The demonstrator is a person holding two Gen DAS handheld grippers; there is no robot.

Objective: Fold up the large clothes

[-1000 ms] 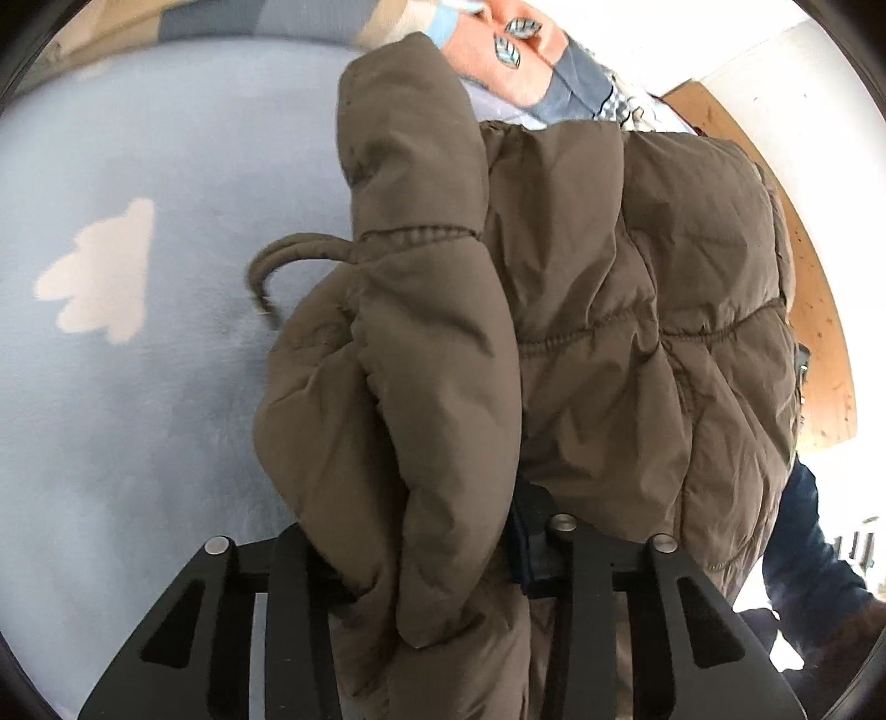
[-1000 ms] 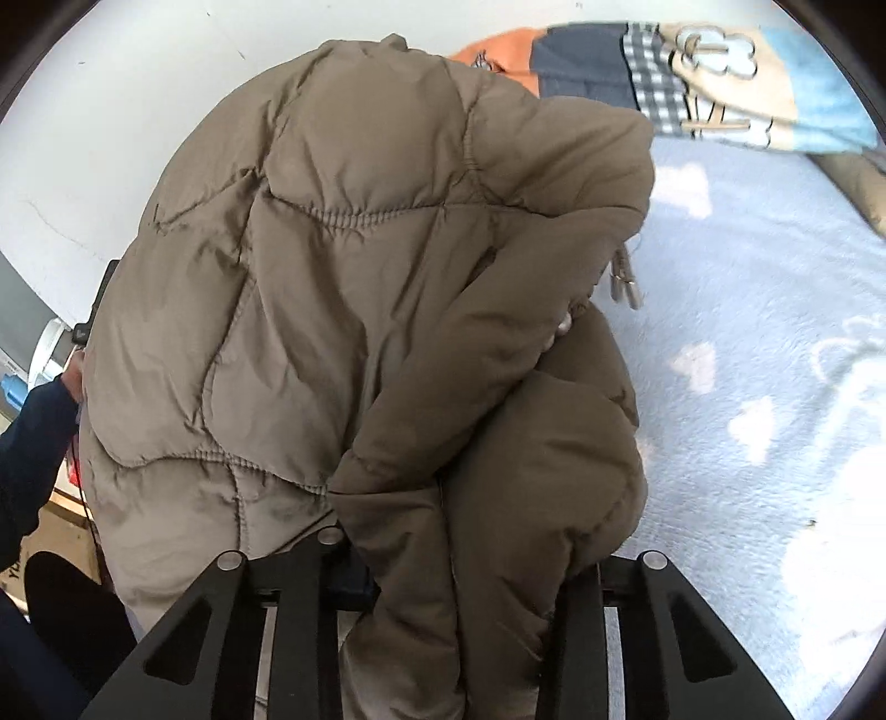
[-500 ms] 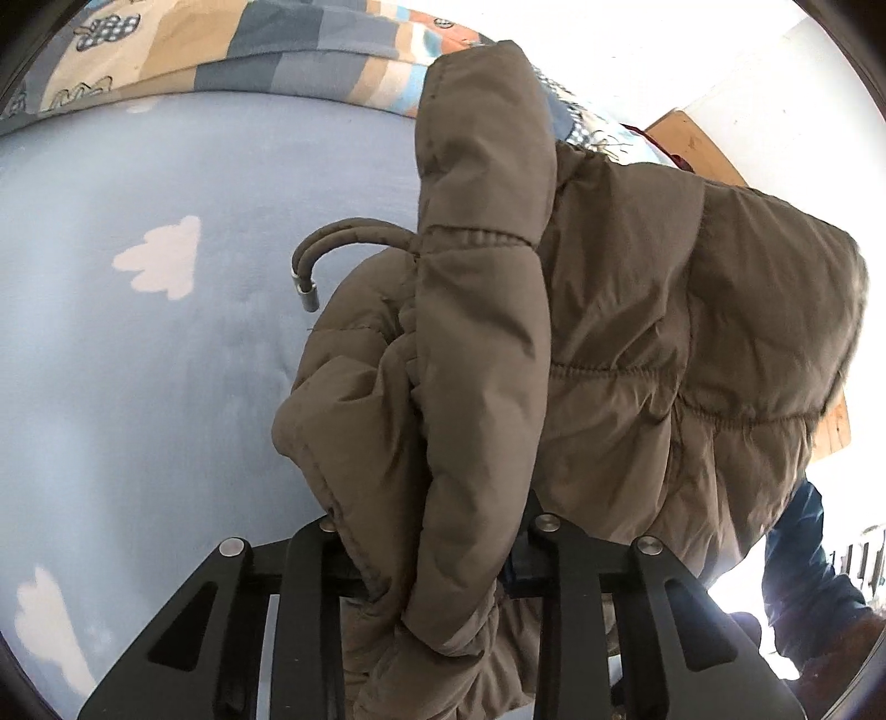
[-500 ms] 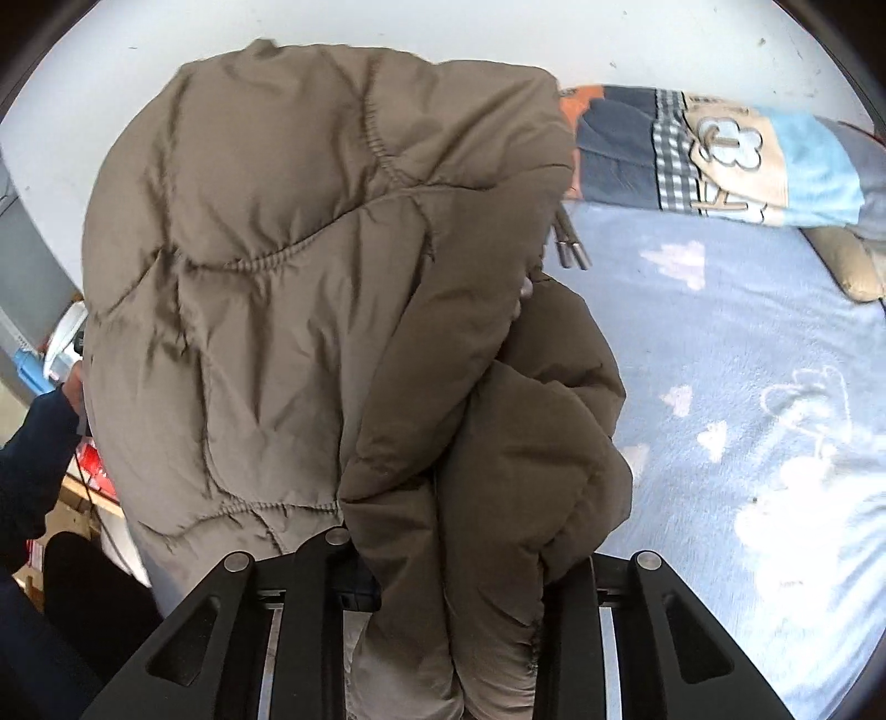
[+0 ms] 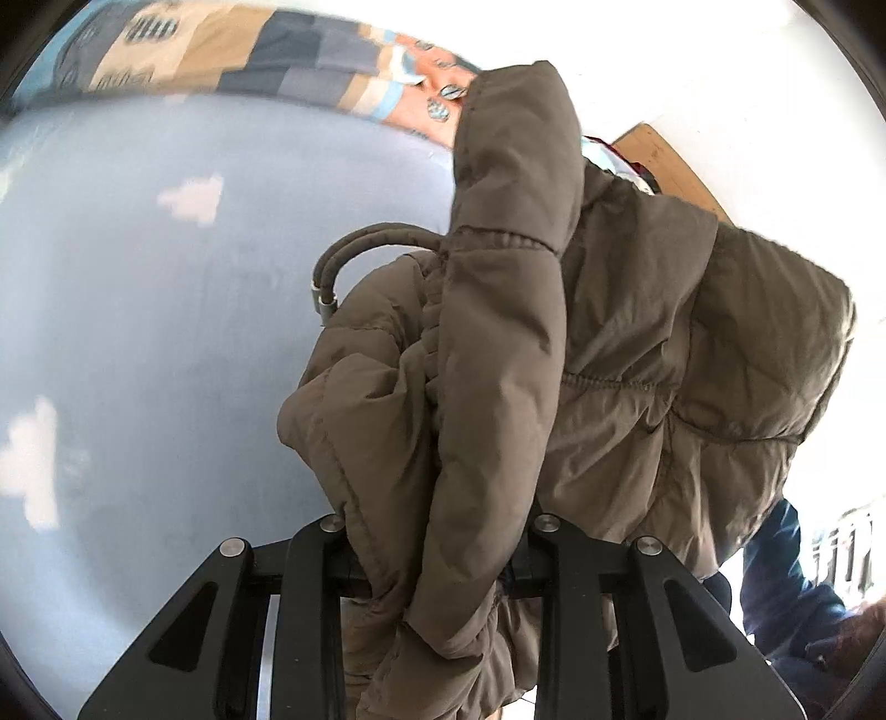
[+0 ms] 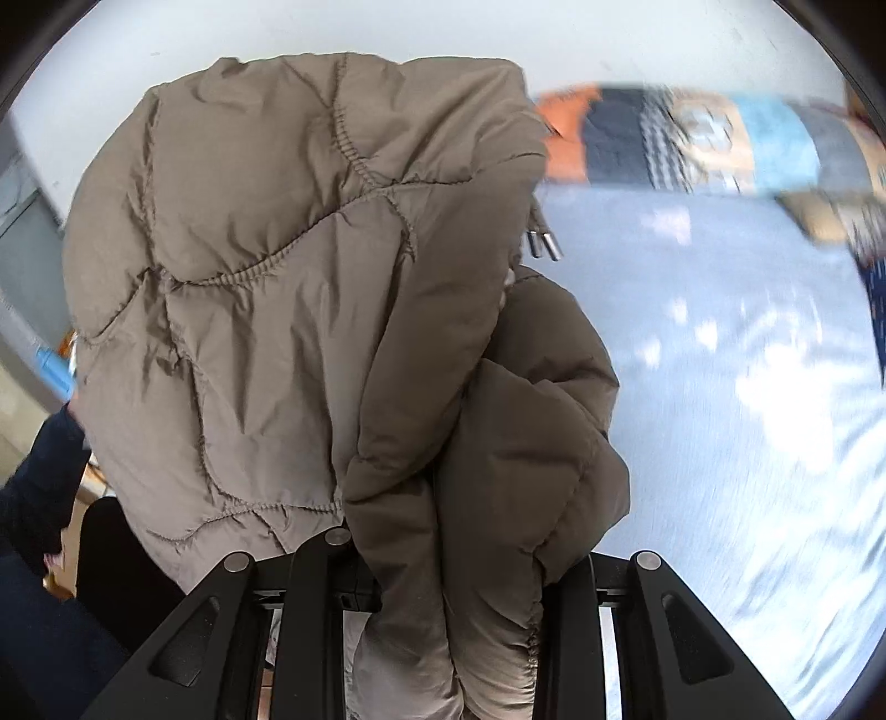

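Both grippers pinch one brown quilted jacket [image 5: 637, 354], and it hangs lifted above the bed. Compared with one second ago, the jacket stands higher in both views and more of the patterned blanket [image 5: 232, 55] at the far edge of the bed comes into sight; the right wrist view is now blurred on its right side.

In the left wrist view, the left gripper [image 5: 437, 548] has its two fingers pressed onto a thick fold of the jacket, and the fabric bulges up and out from between them, filling the middle and right of the picture. A drawstring [image 5: 360, 243] with metal tips curves out from the fold to the left, free in the air.

In the right wrist view, the right gripper [image 6: 448, 559] also clamps a bunched fold of the jacket [image 6: 266, 288], and the quilted panel spreads up and to the left. The tips of the drawstring [image 6: 542, 243] hang at the edge of the panel.

Under and behind the jacket lies the light blue bedsheet [image 5: 138, 343] with white cloud shapes. The jacket hides much of the bed and the wall [image 6: 387, 27]. A dark blue sleeve [image 6: 39, 493] of the person shows at the lower left of the right view.
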